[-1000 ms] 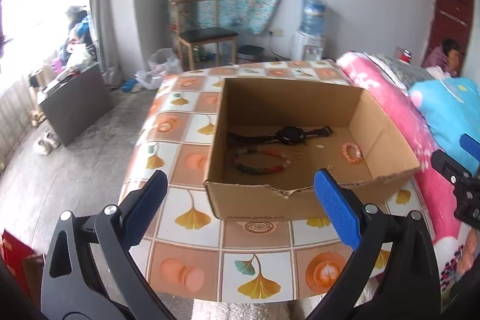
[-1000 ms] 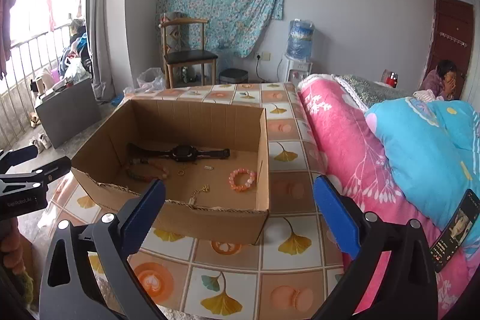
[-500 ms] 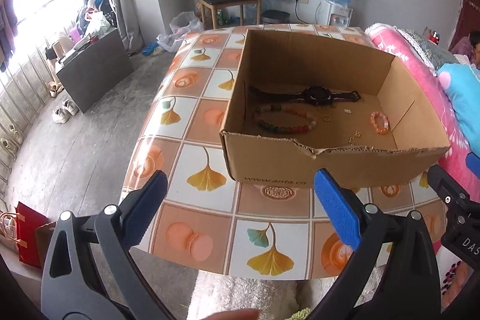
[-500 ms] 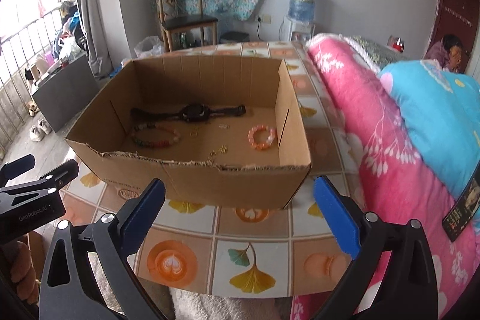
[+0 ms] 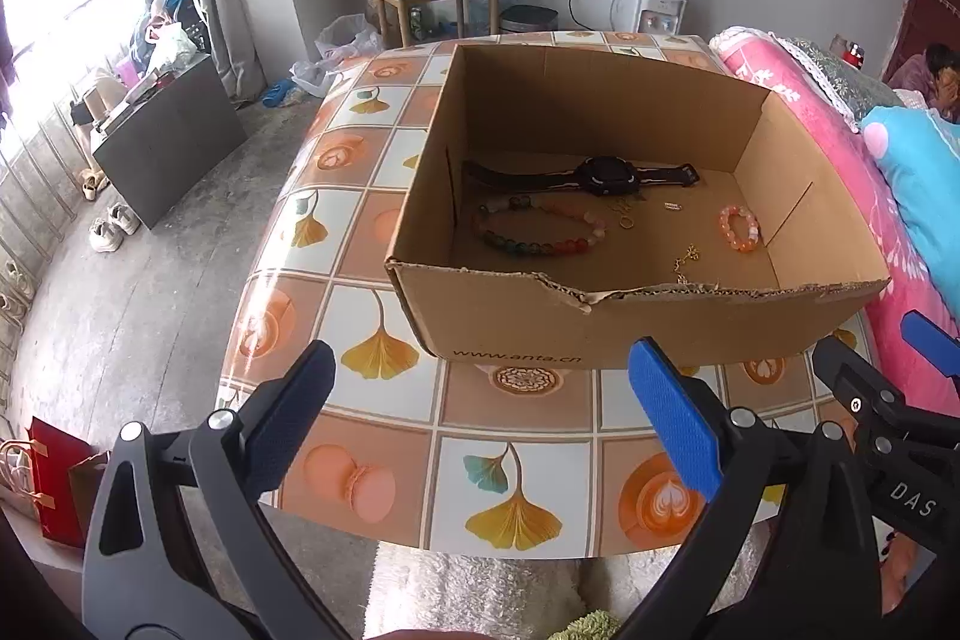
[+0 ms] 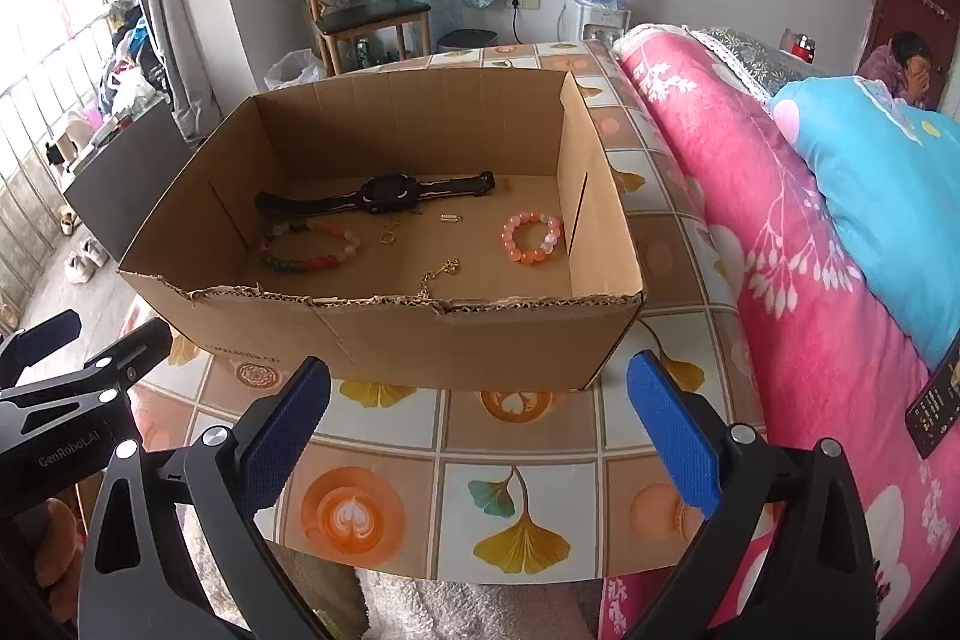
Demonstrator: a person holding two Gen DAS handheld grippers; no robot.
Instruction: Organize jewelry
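A table [image 5: 336, 232] covered in a cloth of ginkgo-leaf and coffee-cup tiles stands beside a bed with a pink floral quilt [image 6: 780, 244], and on it sits an open cardboard box [image 5: 600, 334] whose near wall has a torn top edge. Both handheld grippers hang over the table's near edge, short of the box: the left gripper [image 5: 480, 400] has its blue-padded fingers spread wide with nothing between them, and the right gripper [image 6: 480, 400], to its right and closer to the bed, is likewise spread wide and holds nothing. All the jewelry lies on the box floor. A black watch [image 6: 384, 193] stretches flat along the back, strap ends out to either side. Just in front of its left half lies a multicoloured bead bracelet [image 5: 540, 232] of green, red and pale beads. A smaller orange-and-pink bead bracelet [image 6: 531, 238] rests near the right wall, well apart from the others. A thin gold chain [image 6: 438, 274] trails toward the near wall, partly hidden by its edge, and a small gold ring [image 6: 387, 238] lies between the watch and the chain.
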